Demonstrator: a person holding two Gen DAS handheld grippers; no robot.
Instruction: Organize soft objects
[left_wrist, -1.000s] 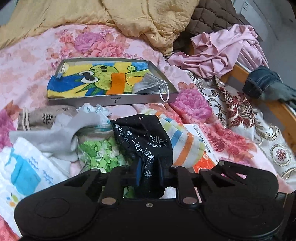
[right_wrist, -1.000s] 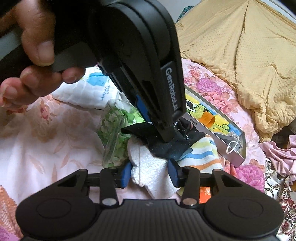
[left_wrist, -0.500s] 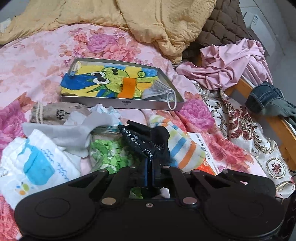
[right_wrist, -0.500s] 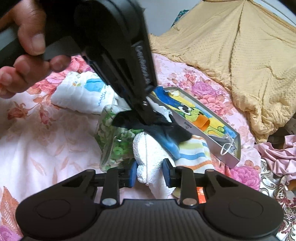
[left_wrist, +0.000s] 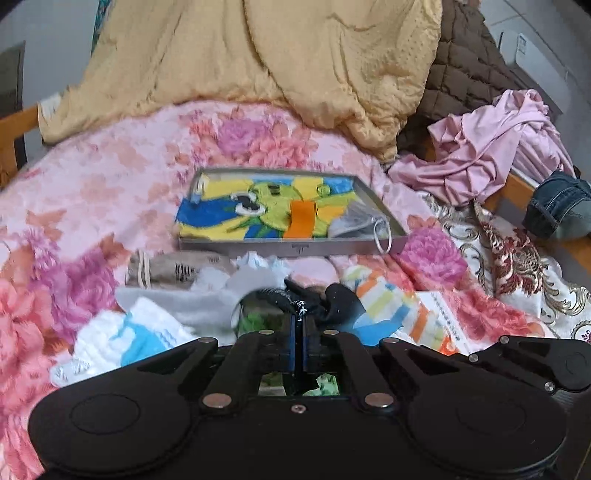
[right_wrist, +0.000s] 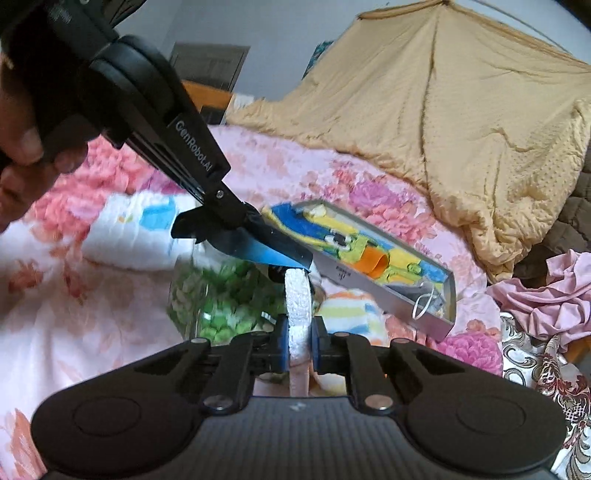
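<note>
My left gripper (left_wrist: 299, 325) is shut on a black cloth with a blue lining (left_wrist: 340, 302), lifted off the pile. In the right wrist view that left gripper (right_wrist: 245, 219) hangs at upper left with the black cloth (right_wrist: 266, 247) dangling from it, and a hand (right_wrist: 22, 147) holds its grip. My right gripper (right_wrist: 298, 339) has its jaws closing, with both blue pads pressed on a white fluffy cloth (right_wrist: 297, 295) that stands up between them. Beyond lies a grey tray (left_wrist: 288, 248) holding a bright cartoon towel (left_wrist: 236, 214), an orange piece (left_wrist: 301, 218) and a face mask (left_wrist: 354, 221).
On the pink floral bedspread (left_wrist: 110, 184) sit a clear bag of green bits (right_wrist: 221, 299), a striped sock (right_wrist: 351, 314), a white and blue cloth (left_wrist: 133, 339) and a beige pouch (left_wrist: 166, 266). A yellow blanket (left_wrist: 258, 55), pink garment (left_wrist: 491, 147) and jeans (left_wrist: 557, 206) lie behind and right.
The left gripper shut fully on the black cloth and rose with it. The right jaws narrowed onto the white cloth and lifted it a little.
</note>
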